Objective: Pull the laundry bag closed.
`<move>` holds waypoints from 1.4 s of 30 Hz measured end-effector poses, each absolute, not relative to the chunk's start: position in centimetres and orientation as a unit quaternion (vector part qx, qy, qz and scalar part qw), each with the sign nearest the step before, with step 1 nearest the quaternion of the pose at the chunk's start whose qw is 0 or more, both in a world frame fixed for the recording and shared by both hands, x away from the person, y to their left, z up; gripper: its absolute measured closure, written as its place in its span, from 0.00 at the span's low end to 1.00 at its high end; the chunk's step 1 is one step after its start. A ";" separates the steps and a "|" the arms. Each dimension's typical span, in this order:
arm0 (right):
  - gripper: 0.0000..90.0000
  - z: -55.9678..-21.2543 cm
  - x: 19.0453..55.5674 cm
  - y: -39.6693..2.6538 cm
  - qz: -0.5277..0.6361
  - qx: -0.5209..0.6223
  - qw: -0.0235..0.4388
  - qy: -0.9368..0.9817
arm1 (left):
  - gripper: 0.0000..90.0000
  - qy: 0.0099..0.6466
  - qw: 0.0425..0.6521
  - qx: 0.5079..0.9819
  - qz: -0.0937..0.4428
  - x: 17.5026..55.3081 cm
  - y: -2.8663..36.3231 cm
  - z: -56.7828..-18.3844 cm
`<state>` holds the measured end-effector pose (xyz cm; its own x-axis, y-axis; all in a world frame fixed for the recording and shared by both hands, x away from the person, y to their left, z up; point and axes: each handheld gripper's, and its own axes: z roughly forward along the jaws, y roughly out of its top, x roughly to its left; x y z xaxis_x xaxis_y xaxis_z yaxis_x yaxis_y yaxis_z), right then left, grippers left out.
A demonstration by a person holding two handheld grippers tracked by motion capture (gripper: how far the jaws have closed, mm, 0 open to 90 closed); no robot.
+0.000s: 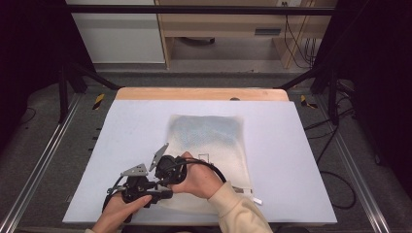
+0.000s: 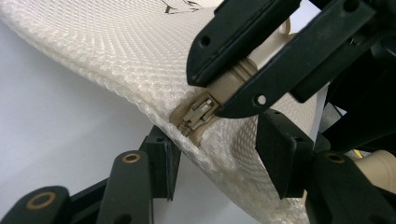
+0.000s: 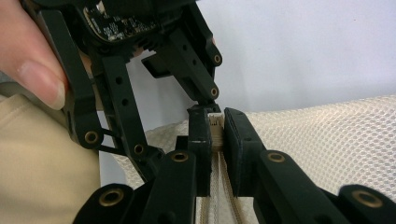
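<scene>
While the mesh laundry bag [image 1: 209,145] is lying flat toward the near edge of the tabletop [image 1: 126,126], the right claw [image 3: 217,135] is clamping shut on the zipper pull [image 2: 233,81], ready to drive it. The left claw [image 2: 212,154] is sitting half open, straddling the bag's zipper corner [image 2: 196,116] without pinching it, likely to anchor the fabric against the pull.
</scene>
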<state>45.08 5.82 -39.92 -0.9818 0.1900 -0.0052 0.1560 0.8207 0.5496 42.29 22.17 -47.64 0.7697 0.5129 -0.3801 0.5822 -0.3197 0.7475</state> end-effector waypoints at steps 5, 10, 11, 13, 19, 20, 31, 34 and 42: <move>0.91 -39.9 45.1 5.8 0.284 0.089 0.031 0.954 | 0.60 0.337 0.475 0.812 -0.043 42.6 21.9 -47.9; 0.91 -39.8 45.1 5.7 0.283 0.093 0.030 0.954 | 0.63 0.335 0.476 0.811 -0.053 42.8 21.7 -48.0; 0.91 -39.8 45.1 5.7 0.283 0.093 0.030 0.954 | 0.64 0.336 0.476 0.811 -0.053 42.8 21.7 -48.1; 0.91 -39.8 45.1 5.7 0.284 0.092 0.030 0.954 | 0.68 0.335 0.477 0.811 -0.052 42.9 21.6 -48.1; 0.91 -39.9 45.0 5.7 0.283 0.091 0.030 0.954 | 0.75 0.332 0.473 0.815 -0.049 42.9 21.5 -48.1; 0.91 -39.9 45.0 5.7 0.281 0.091 0.030 0.955 | 0.77 0.331 0.471 0.816 -0.049 42.9 21.5 -48.1; 0.91 -40.0 45.1 5.3 0.282 0.090 0.030 0.955 | 0.90 0.331 0.465 0.820 -0.040 43.1 21.6 -48.0; 0.91 -40.0 45.1 5.2 0.281 0.090 0.030 0.955 | 0.91 0.331 0.464 0.821 -0.040 43.1 21.6 -48.0; 0.91 -40.3 45.1 5.0 0.279 0.086 0.033 0.956 | 0.93 0.329 0.460 0.823 -0.038 43.1 21.7 -47.9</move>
<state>45.06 4.97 -40.30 -0.9831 0.1826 -0.0156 0.1455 0.8293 0.5395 43.11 21.72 -47.92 0.7801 0.5079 -0.3653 0.5772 -0.3590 0.7335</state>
